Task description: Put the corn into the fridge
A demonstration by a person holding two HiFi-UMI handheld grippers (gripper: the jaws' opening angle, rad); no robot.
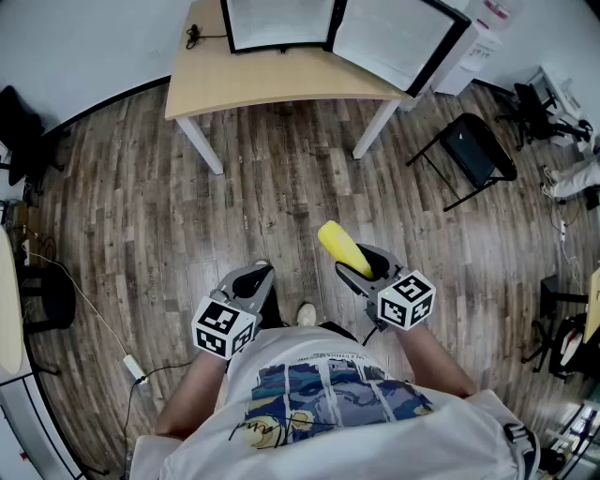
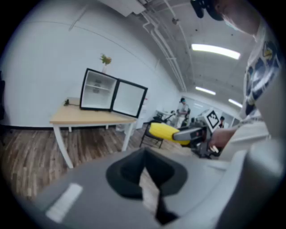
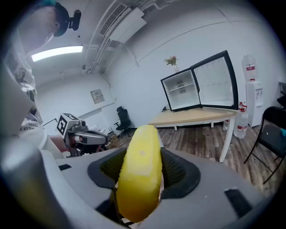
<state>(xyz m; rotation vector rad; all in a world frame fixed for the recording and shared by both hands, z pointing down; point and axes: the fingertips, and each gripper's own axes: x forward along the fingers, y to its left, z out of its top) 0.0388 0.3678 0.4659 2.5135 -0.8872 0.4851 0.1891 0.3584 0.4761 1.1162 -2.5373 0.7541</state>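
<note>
A smooth yellow corn (image 1: 343, 247) sticks forward out of my right gripper (image 1: 361, 267), which is shut on it. In the right gripper view the corn (image 3: 140, 174) fills the gap between the dark pads (image 3: 178, 172). My left gripper (image 1: 258, 279) is held beside it at waist height, its jaws together and holding nothing. From the left gripper view (image 2: 144, 156) the corn (image 2: 165, 131) shows off to the right. The small black fridge (image 1: 281, 23) stands on a wooden table (image 1: 272, 84) ahead, with its door (image 1: 398, 37) swung wide. Its white shelves (image 3: 181, 94) are visible.
A black folding chair (image 1: 473, 155) stands right of the table. A water dispenser (image 3: 249, 85) is beyond it. A cable and power strip (image 1: 131, 366) lie on the wood floor at the left, near a dark stool (image 1: 47, 300). Office chairs and people are farther off.
</note>
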